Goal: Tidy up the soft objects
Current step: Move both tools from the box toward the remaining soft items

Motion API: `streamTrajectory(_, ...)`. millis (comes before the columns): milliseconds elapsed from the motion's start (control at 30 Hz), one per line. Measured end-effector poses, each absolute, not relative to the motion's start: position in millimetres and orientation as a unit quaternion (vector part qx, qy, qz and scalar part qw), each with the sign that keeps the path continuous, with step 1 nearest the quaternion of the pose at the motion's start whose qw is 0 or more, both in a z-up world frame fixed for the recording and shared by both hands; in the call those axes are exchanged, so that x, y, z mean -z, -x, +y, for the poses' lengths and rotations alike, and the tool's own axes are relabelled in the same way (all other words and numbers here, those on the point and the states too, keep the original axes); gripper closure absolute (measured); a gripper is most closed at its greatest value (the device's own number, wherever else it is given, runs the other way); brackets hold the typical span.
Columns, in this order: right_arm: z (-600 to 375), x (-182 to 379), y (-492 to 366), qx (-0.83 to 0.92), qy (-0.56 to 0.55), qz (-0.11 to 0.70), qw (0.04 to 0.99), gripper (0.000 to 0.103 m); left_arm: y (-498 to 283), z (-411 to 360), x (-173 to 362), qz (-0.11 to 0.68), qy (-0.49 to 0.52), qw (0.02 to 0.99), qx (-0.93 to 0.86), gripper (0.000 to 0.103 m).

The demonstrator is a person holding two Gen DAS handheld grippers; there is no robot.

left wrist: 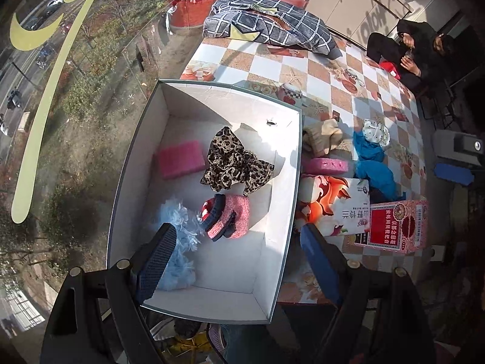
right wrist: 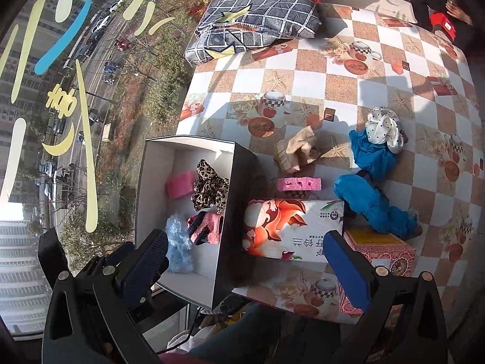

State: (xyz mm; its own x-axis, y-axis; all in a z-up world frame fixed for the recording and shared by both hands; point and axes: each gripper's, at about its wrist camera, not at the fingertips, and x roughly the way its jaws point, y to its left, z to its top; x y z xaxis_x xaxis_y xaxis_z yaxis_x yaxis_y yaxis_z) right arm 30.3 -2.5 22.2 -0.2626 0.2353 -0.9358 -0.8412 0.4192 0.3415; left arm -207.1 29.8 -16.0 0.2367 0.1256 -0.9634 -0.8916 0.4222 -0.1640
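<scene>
A white open box (left wrist: 145, 157) (right wrist: 225, 200) stands at the table's left edge. In it lie a pink sponge (left wrist: 180, 163) (right wrist: 180, 184), a leopard scrunchie (left wrist: 233, 163) (right wrist: 209, 191), a pink knit piece (left wrist: 232, 220) (right wrist: 207, 227) and a light blue fluffy item (left wrist: 178, 242) (right wrist: 178, 248). On the table lie a beige cloth (left wrist: 321, 136) (right wrist: 297, 148), a pink sponge (left wrist: 326, 165) (right wrist: 298, 184), a blue cloth (left wrist: 371, 163) (right wrist: 372, 188) and a white dotted scrunchie (left wrist: 376, 132) (right wrist: 383, 130). My left gripper (left wrist: 239, 257) is open and empty above the box. My right gripper (right wrist: 251, 261) is open and empty above the box's right wall.
A floral tissue pack (left wrist: 333, 206) (right wrist: 291, 230) and a pink carton (left wrist: 397, 224) (right wrist: 379, 261) sit right of the box. A checked pillow (left wrist: 266, 21) (right wrist: 257, 21) lies at the table's far end. A window is on the left. A seated person (left wrist: 418, 51) is at the far right.
</scene>
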Motion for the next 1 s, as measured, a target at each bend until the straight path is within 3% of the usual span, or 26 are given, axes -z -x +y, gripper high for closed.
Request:
streamTrajectory(533,-105.0,0.5,-184.9,-0.331,0.139,0.694,0.624,0.0,101.0,27.1,20.7,0.554,0.308,0.711,-0.302,0.017)
streamTrajectory(1000,-136.3,72.5,-217.0,-0.285,0.147,0.742,0.588,0.0,-5.8,62.1,75.8,0.618,0.256,0.686,-0.285,0.017)
